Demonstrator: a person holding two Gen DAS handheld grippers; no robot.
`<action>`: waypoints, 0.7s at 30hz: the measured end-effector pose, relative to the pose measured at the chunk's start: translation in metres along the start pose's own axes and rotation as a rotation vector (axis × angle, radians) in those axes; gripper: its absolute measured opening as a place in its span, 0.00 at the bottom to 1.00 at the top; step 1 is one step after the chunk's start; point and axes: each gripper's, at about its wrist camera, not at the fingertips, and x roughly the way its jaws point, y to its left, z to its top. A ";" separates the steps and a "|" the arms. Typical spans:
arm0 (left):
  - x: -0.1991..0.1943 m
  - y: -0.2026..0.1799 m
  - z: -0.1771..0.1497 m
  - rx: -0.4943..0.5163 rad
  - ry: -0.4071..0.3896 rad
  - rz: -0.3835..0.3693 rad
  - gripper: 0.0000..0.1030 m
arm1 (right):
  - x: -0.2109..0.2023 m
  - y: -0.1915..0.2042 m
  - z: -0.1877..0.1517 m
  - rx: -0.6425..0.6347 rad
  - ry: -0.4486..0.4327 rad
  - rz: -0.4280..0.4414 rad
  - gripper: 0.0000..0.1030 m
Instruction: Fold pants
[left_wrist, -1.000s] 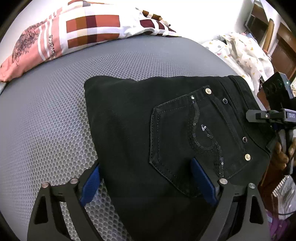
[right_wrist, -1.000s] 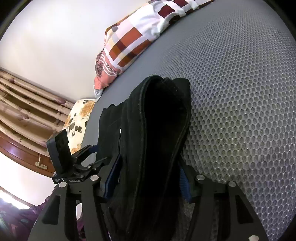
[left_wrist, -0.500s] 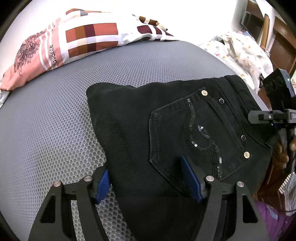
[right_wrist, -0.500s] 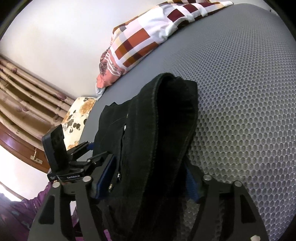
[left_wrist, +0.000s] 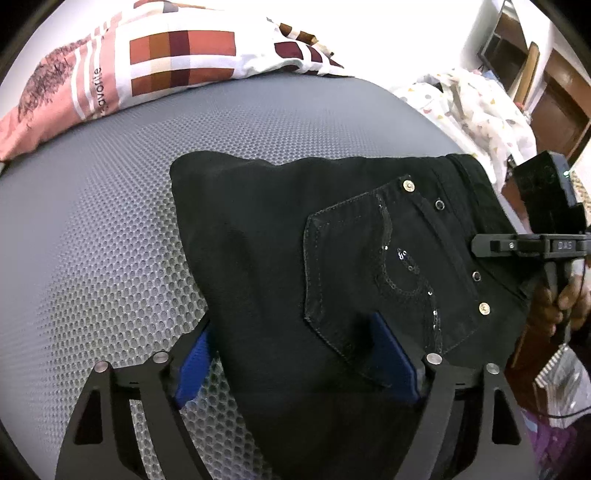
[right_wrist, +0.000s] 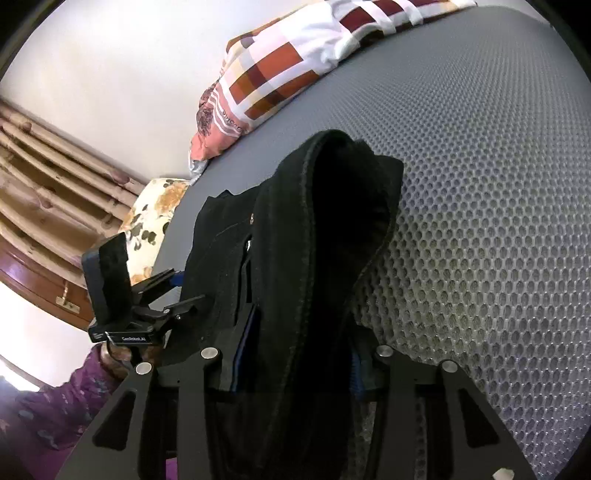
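Only left view, pants (left_wrist: 332, 258) pocket (sequinned)

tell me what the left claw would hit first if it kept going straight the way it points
The black pants: the folded cloth already lies between the opening fingers of the left claw, so going on would push into it and the grey mattress beneath. Depth is hard to judge here.

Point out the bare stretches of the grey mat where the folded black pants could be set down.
Free: the grey mat between the patchwork pillow and the black pants, and in the right wrist view the wide stretch to the right of the pants. Crowded: the near edge, where the left tongs and right tongs bracket the cloth, and the corner by the white printed fabric.
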 end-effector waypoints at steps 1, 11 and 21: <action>0.000 0.000 -0.001 0.007 -0.003 -0.005 0.79 | -0.001 -0.001 -0.001 -0.002 0.002 0.004 0.40; -0.006 0.025 0.005 -0.141 -0.042 -0.100 0.32 | -0.002 0.000 -0.005 0.002 -0.012 0.018 0.44; -0.032 0.016 -0.002 -0.150 -0.098 -0.088 0.20 | -0.005 0.011 -0.009 0.068 -0.053 0.085 0.33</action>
